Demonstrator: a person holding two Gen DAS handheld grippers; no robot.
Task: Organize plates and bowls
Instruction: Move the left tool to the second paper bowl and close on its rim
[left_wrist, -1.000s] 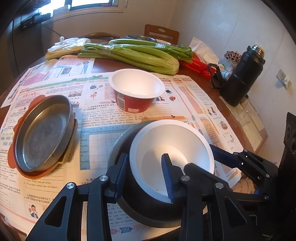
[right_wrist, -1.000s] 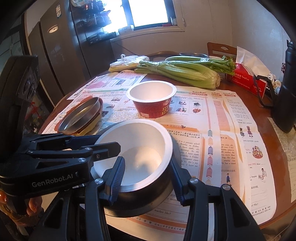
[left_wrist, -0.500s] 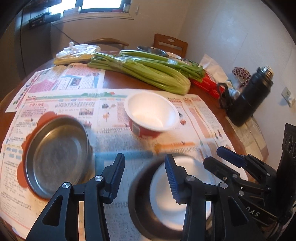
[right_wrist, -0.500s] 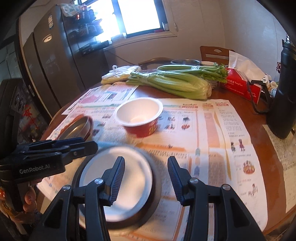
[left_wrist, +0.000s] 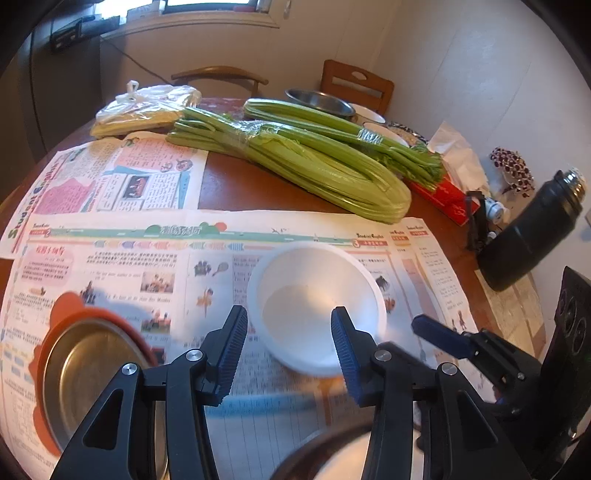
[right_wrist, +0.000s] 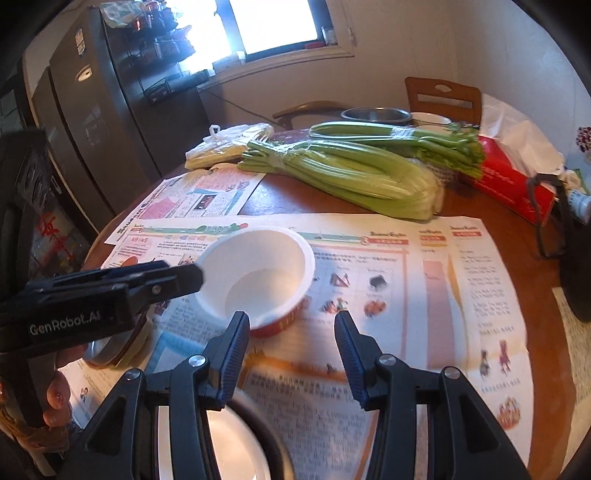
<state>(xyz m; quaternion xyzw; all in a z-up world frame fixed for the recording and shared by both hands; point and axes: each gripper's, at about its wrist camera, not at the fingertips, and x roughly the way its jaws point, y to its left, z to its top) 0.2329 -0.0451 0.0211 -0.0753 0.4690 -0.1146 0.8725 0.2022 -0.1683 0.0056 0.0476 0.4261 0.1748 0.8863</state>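
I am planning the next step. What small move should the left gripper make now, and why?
Probably ease the left gripper forward to the near rim of the red bowl. Its jaws have just been opening and hold nothing; the bowl sits untouched ahead.

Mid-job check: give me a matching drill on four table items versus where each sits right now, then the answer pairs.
Items:
1. paper bowl
2. metal dish
3. celery
4. flask

Places:
A. far side, partly on bare wood beyond the newspaper
B. right edge of the left wrist view, off the newspaper
C. on an orange lid, low left in the left wrist view
D. on the newspaper, just ahead of both grippers

Pairs: 1-D, 2-C, 3-A, 4-B
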